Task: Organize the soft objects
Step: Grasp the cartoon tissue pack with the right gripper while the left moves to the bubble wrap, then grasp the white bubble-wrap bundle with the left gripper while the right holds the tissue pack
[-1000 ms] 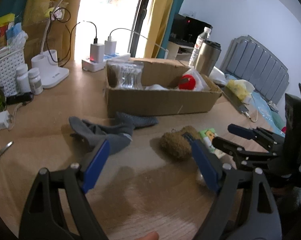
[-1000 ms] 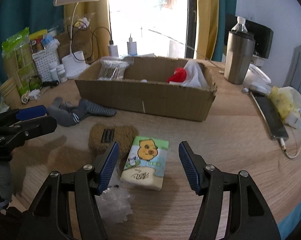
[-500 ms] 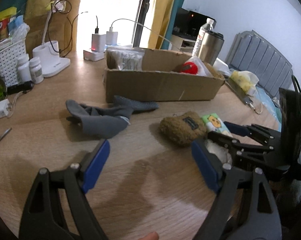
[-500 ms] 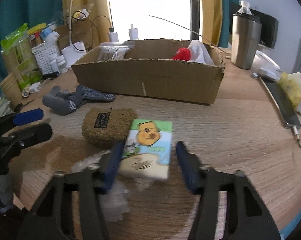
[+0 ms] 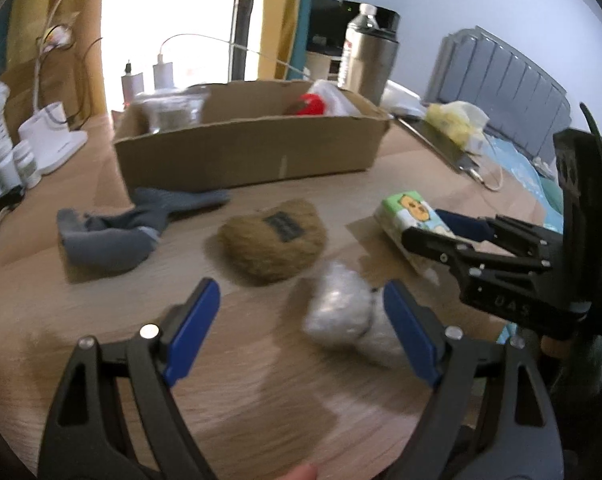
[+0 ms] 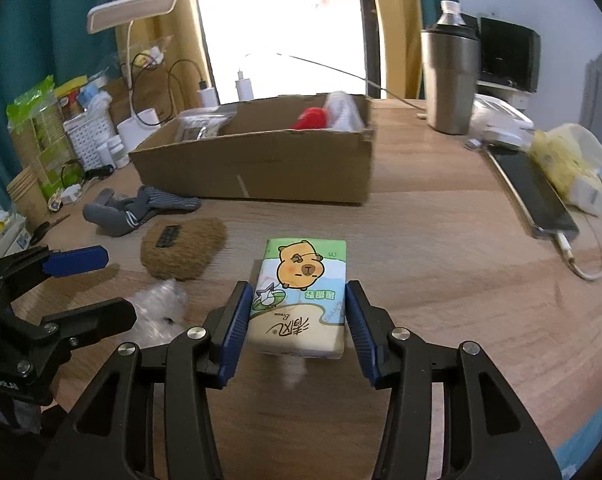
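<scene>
Since a second ago, right gripper (image 6: 297, 312) has closed in on the tissue pack (image 6: 301, 296), which looks lifted off the table (image 6: 441, 248).

Its jaws pinch the pack's sides; left gripper (image 5: 301, 320) hangs spread and empty over a clear plastic bag (image 5: 339, 308). Brown plush pouch (image 5: 273, 246) and grey socks (image 5: 113, 232) lie loose nearby, so most sorting seems left. Beyond, the cardboard box (image 6: 261, 164) holds a red item (image 6: 311, 118), white bag and clear packet.
</scene>
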Motion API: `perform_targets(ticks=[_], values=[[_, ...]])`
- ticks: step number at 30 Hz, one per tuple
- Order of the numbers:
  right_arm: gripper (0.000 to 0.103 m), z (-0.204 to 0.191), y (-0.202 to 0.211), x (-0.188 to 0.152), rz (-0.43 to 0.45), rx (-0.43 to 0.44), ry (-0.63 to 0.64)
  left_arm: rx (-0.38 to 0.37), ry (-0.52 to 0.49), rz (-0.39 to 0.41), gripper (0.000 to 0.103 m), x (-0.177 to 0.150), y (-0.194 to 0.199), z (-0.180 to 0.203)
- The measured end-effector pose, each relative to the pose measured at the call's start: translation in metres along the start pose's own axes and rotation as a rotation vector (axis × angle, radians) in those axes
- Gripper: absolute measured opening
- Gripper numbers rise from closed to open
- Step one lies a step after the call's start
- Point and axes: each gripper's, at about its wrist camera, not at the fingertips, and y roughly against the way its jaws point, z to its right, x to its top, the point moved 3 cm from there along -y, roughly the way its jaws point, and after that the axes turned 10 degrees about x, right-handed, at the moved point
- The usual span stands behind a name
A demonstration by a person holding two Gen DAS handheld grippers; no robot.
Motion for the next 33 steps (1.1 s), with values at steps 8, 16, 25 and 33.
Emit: perform_targets(ticks=[8, 16, 25, 33], values=[[0.05, 0.02, 0.018, -0.014, 0.029, -0.008, -0.033, -0.014, -0.07, -0.035, 0.085, -0.002, -0.011, 0.033], [0.05, 0.032, 0.028, -0.021, 0.043, -0.008, -0.057, 0.029, -0.093, -0.081, 0.084, -0.008, -0.027, 0.04], [0.05, 0.027, 0.028, -0.018, 0.043, -0.005, -0.042, 0.032, -0.136, -0.071, 0.037, -0.009, -0.026, 0.043], [0.05, 0.017, 0.026, -0.015, 0.036, -0.002, -0.02, -0.025, -0.148, -0.021, 0.02, -0.007, -0.01, 0.046]])
